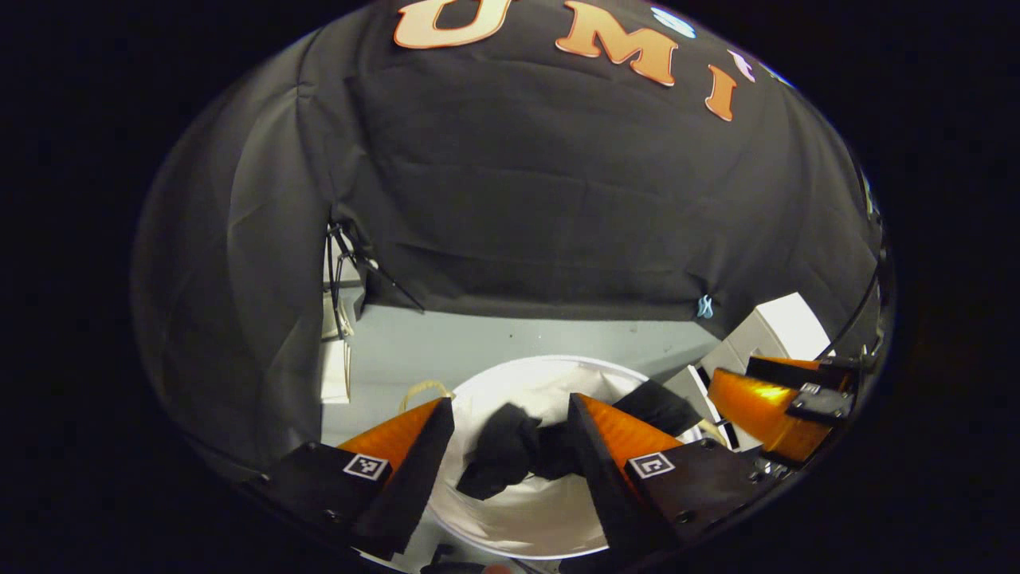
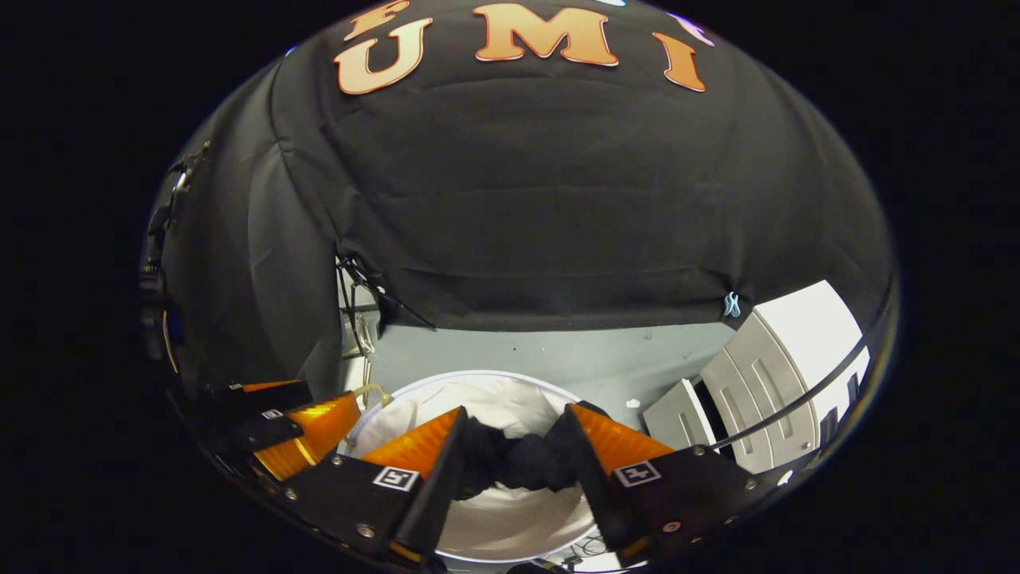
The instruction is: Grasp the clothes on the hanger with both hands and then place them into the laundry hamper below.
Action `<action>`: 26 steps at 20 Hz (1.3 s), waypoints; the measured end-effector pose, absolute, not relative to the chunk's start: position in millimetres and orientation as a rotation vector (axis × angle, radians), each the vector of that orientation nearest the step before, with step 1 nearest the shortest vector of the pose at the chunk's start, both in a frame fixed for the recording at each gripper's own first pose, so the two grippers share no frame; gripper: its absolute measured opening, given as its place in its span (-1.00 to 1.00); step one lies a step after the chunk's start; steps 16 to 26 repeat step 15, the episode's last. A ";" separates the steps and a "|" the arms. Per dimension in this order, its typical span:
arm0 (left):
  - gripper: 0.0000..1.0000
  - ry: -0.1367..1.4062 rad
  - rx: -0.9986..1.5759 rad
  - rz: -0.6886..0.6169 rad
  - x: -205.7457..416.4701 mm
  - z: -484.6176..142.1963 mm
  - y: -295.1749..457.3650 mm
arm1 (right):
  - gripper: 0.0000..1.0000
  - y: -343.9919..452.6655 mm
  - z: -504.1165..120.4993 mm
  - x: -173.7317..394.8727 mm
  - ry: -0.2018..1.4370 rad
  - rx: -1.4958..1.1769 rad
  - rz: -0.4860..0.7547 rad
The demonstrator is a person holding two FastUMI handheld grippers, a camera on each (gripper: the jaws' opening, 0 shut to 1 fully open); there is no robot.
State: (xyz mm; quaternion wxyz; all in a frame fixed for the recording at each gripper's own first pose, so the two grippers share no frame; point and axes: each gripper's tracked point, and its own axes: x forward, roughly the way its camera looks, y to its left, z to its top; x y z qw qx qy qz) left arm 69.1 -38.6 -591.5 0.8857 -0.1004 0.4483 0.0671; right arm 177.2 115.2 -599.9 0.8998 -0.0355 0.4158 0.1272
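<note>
A dark garment hangs above the white hamper. The left gripper stands open around it; the right gripper stands open too, garment between its fingers.

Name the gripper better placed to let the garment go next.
Probably either: the left gripper and right gripper both stand wide above the white hamper, dark garment bunched inside.

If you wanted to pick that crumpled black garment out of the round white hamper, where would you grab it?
Probably the raised bunched fold near the middle of the black garment, coming straight down from above: the round white hamper walls it in on every side.
</note>
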 end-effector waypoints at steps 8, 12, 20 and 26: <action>0.96 0.636 -0.112 0.221 87.9 -429.0 -11.8 | 0.83 87.5 -451.5 176.9 0.634 -0.044 0.255; 0.95 0.471 -0.095 0.242 80.3 -329.2 -5.0 | 0.84 59.7 -358.7 175.0 0.486 -0.037 0.233; 0.94 0.359 -0.050 0.263 60.4 -268.7 4.9 | 0.84 32.2 -294.6 161.2 0.389 -0.027 0.211; 0.94 0.359 -0.050 0.263 60.4 -268.7 4.9 | 0.84 32.2 -294.6 161.2 0.389 -0.027 0.211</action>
